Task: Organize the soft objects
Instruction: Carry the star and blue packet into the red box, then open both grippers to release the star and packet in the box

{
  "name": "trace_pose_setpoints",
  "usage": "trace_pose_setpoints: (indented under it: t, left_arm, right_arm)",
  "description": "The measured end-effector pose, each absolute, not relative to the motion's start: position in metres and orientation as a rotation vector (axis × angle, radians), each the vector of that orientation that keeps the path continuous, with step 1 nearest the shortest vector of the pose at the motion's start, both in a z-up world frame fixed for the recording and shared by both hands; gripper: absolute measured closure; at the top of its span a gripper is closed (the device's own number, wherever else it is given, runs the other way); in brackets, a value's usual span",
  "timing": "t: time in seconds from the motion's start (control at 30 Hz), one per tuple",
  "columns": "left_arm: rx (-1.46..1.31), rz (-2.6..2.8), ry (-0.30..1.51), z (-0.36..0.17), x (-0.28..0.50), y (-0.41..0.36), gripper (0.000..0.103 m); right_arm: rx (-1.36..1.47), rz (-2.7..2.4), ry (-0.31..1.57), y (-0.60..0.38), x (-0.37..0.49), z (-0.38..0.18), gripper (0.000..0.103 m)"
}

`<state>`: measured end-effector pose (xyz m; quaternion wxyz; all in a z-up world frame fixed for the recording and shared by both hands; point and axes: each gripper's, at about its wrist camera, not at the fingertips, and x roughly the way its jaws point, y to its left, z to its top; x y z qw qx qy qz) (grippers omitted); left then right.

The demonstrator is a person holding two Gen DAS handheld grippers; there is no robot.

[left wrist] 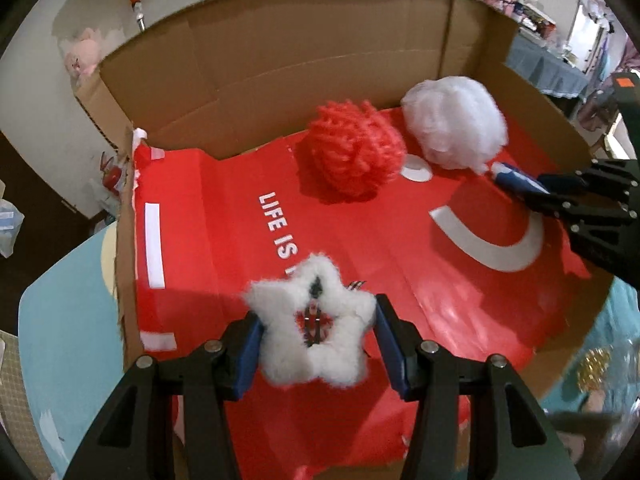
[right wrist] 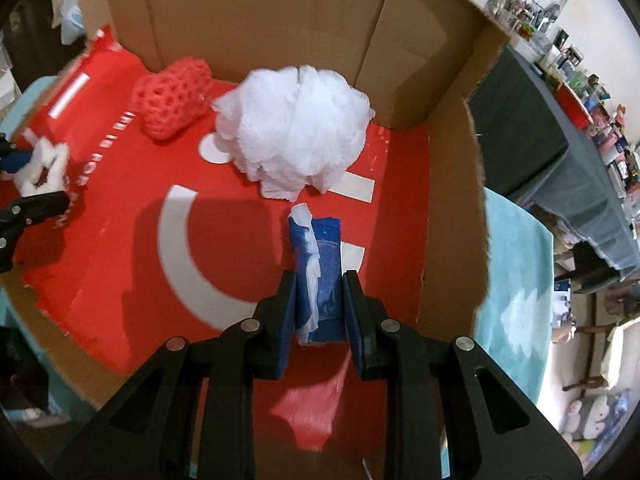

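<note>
Red pom [left wrist: 352,152] & white puff [left wrist: 456,122] already in box [left wrist: 280,60]. L gripper [left wrist: 316,344] clamps fuzzy star [left wrist: 316,332], R gripper [right wrist: 318,276] pinches puff's string [right wrist: 306,264] (both over box); star unplaced.

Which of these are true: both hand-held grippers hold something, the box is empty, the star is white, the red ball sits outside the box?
1. Both hold something. True: the left hand-held gripper grips the star; the right hand-held gripper pinches a white strip.
2. The box is empty. False: a red ball and a white pouf lie inside.
3. The star is white. True.
4. The red ball sits outside. False: it is inside, near the back wall.
</note>
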<state>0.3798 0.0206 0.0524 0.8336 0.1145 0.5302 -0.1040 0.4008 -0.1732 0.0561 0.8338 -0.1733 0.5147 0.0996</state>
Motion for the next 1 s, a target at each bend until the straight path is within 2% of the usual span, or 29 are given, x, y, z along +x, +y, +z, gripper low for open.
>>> trace_pose_setpoints:
  t: [0.73,1.0]
  left_arm:
    - [0.235,-0.196,1.129,0.042,0.397,0.032,0.046]
    - [0.237,-0.188,1.123,0.044,0.396,0.028,0.039]
  right_arm:
    - [-0.435,0.208,1.070,-0.159,0.414,0.049,0.080]
    - [-0.450,0.212,1.070,-0.162,0.421,0.048,0.079]
